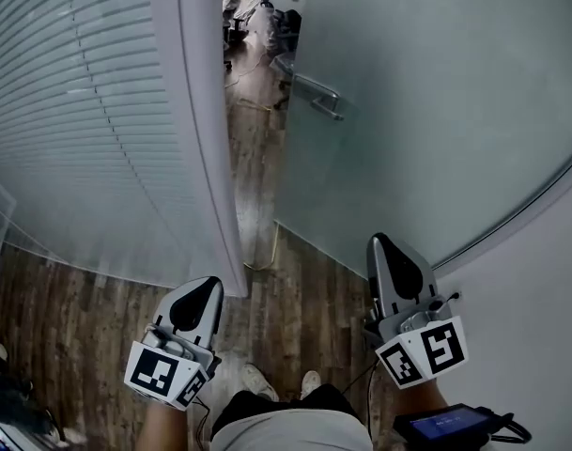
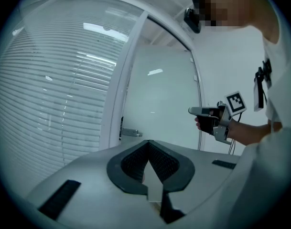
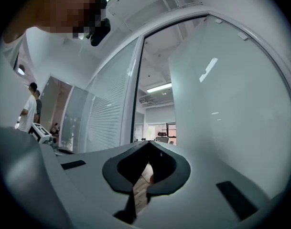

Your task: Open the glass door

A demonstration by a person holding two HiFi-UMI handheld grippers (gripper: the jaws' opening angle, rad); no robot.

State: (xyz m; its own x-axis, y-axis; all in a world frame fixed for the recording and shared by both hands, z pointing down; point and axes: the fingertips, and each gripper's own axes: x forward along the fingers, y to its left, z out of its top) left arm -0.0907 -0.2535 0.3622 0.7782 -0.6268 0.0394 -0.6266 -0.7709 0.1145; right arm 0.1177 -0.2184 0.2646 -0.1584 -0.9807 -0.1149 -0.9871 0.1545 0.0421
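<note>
Glass door [image 1: 426,111] ajar, apparently opening step done. Left gripper [image 1: 208,287] and right gripper [image 1: 383,244] hang clear, jaws together, empty. Next: push handle [image 1: 316,95] edge wider if needed.

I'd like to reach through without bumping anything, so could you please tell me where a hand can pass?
The gap between the white frame post and the edge of the glass door is free, with bare wood floor through it. The door handle sticks out near that edge, and dark furniture crowds the room beyond.
</note>
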